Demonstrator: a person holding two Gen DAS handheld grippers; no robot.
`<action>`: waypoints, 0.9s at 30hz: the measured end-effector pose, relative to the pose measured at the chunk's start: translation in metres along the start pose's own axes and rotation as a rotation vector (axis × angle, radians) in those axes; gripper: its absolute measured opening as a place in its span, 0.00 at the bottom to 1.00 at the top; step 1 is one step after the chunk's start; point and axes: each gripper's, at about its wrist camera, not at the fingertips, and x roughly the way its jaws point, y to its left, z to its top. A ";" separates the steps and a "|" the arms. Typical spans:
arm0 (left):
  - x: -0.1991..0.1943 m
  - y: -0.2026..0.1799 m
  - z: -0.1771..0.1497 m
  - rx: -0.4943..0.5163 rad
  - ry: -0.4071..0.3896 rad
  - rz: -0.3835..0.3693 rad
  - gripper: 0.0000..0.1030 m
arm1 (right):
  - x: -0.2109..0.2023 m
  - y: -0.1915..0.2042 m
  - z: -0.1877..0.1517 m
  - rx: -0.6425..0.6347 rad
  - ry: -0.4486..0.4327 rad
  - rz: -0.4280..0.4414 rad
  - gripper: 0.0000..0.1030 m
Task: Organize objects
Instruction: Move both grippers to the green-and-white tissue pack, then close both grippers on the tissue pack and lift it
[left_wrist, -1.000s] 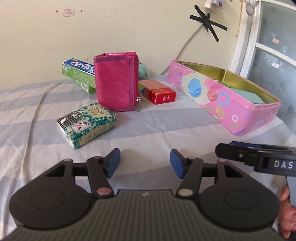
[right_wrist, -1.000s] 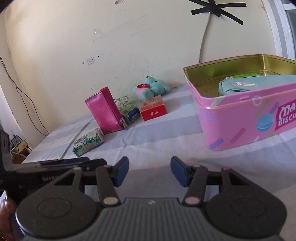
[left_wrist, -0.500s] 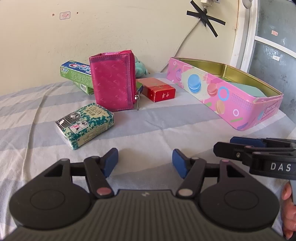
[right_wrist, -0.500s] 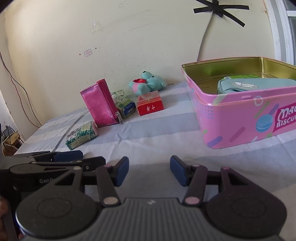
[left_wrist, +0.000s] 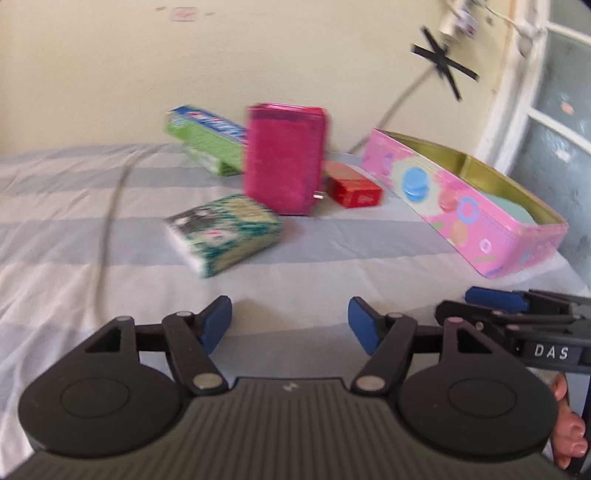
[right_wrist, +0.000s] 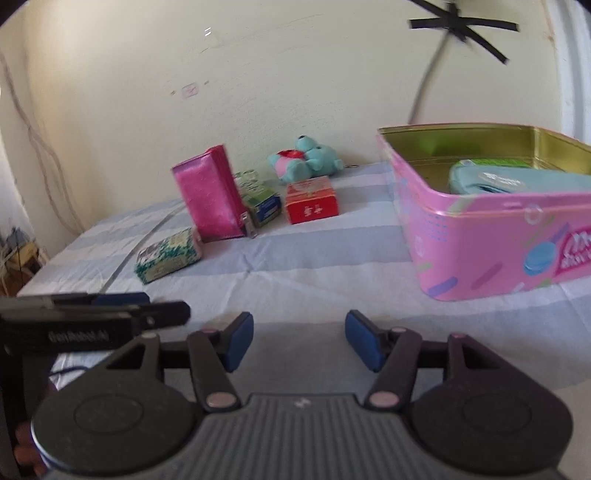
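On the striped sheet lie a green-patterned soap box (left_wrist: 225, 234) (right_wrist: 170, 254), an upright pink wallet (left_wrist: 284, 160) (right_wrist: 208, 197), a green toothpaste box (left_wrist: 205, 138), a red box (left_wrist: 352, 184) (right_wrist: 312, 199) and a teal plush bear (right_wrist: 304, 158). An open pink biscuit tin (left_wrist: 461, 206) (right_wrist: 491, 240) holds a pale blue pouch (right_wrist: 517, 181). My left gripper (left_wrist: 290, 325) hovers in front of the soap box, jaws opening, nothing between them. My right gripper (right_wrist: 299, 339) hovers left of the tin, jaws opening and empty.
A small green-and-blue carton (right_wrist: 260, 199) stands behind the wallet. A grey cable (left_wrist: 110, 221) runs across the sheet at the left. The wall lies behind the objects, a window frame (left_wrist: 517, 92) at the right. A hand (left_wrist: 567, 439) holds the right gripper.
Both grippers' jaws have spread wider. The left view has swung so the objects sit further right and nearer. The right view shifted so the tin and boxes appear lower and further right.
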 end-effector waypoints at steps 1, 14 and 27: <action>-0.005 0.011 0.000 -0.041 -0.001 -0.003 0.69 | 0.003 0.002 0.003 -0.006 0.008 0.021 0.58; 0.022 0.085 0.045 -0.397 0.009 -0.120 0.61 | 0.112 0.058 0.084 0.061 0.096 0.264 0.51; -0.001 0.011 -0.001 -0.250 0.063 -0.264 0.49 | 0.038 0.018 0.015 0.201 0.118 0.338 0.29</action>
